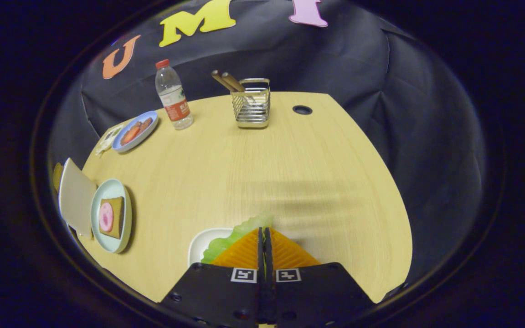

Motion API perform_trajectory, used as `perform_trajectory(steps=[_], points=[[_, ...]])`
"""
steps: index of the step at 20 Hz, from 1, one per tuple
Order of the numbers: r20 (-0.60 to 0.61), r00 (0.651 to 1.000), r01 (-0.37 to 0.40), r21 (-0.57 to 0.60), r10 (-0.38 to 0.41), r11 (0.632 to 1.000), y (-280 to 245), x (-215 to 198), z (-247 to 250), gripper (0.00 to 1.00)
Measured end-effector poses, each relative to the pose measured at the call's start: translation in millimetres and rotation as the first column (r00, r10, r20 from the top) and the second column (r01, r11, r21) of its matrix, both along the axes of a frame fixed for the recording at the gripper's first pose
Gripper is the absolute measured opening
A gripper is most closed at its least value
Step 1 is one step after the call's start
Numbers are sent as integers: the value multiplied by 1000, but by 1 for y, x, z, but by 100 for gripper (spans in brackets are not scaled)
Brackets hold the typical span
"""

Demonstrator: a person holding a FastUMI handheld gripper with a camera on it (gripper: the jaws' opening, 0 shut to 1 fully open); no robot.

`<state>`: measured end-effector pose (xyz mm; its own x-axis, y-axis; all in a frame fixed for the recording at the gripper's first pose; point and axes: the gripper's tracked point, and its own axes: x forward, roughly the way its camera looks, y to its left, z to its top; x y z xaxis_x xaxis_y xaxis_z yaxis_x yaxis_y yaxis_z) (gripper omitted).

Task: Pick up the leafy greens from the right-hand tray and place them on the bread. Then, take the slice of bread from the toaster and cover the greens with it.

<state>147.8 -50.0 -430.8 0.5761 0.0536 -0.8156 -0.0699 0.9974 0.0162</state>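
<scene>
Gripper view is showing the gripper (pixel 265 234) with its jaws pressed nearly together, only a thin slit lying between the two fingers. The leafy greens (pixel 239 232) are sticking out from the fingertips and spreading to their left, and a sliver of green is showing in the slit, so both fingers appear to be pinching the leaf. The greens are hanging partly over a small white tray (pixel 197 246), which is sitting on the table (pixel 262 173) just left of the fingers and is partly hidden by them.

Further left, near the table's edge, a pale green plate (pixel 123 230) is carrying a brown slice of bread (pixel 116 216) with a round pink slice (pixel 106 217) lying on top of it. Just beyond that plate a flat, light-coloured box-like thing (pixel 75 198) is standing at the very edge; whether this is the toaster cannot be told.

Far beyond the fingers, along the back of the table, a blue plate (pixel 146 134) is holding reddish-orange food pieces (pixel 131 133), with a small packet (pixel 107 139) lying beside it. A clear water bottle (pixel 173 95) with a red cap is standing upright next to it. A wire holder (pixel 251 107) is standing near the middle back, with two wooden handles (pixel 228 81) leaning out of it to the left. A dark round hole (pixel 302 110) is showing in the tabletop to the right of the holder.
</scene>
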Motion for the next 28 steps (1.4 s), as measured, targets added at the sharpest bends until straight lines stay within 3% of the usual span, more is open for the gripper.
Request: perform_trajectory(steps=[12, 20, 28], points=[[151, 988, 5, 29, -9, 1000, 57, -57, 100, 1], [192, 979, -85, 58, 73, 995, 157, -82, 142, 1], [138, 969, -221, 95, 207, 971, 281, -87, 136, 1]])
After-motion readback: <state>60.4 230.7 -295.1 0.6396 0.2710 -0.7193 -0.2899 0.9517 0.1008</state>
